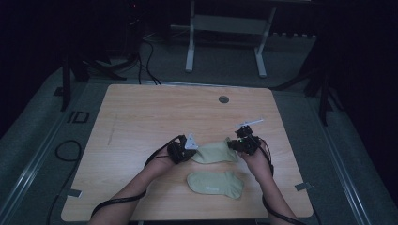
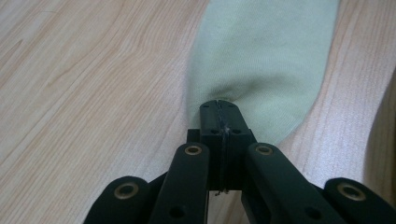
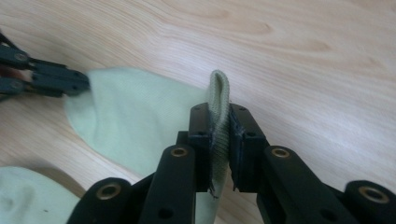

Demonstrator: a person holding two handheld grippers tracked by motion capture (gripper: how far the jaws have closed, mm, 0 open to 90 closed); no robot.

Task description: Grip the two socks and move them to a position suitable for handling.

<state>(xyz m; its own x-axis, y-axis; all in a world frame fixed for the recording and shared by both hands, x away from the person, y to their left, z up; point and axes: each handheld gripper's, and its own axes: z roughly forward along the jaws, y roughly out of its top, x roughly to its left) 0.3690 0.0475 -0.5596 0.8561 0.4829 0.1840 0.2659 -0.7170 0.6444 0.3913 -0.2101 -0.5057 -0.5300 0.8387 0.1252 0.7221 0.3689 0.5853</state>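
Note:
A pale green sock [image 1: 215, 152] lies stretched between my two grippers on the wooden table [image 1: 141, 117]. My left gripper [image 1: 190, 151] is shut on its toe end; in the left gripper view the jaws [image 2: 218, 105] meet on a pinch of the fabric [image 2: 261, 60]. My right gripper [image 1: 236, 144] is shut on the ribbed cuff, which stands up as a fold between the jaws [image 3: 219, 116]. The sock's body [image 3: 135, 121] runs from there to the left gripper [image 3: 84, 83]. A second matching sock [image 1: 216, 183] lies flat nearer the front edge, apart from both grippers.
A round cable hole [image 1: 223, 99] sits near the table's far edge. Behind the table stands a white desk frame [image 1: 190, 47], with cables [image 1: 145, 61] on the floor. Black cables trail from both grippers off the front edge. The second sock's edge [image 3: 28, 196] lies beside the held one.

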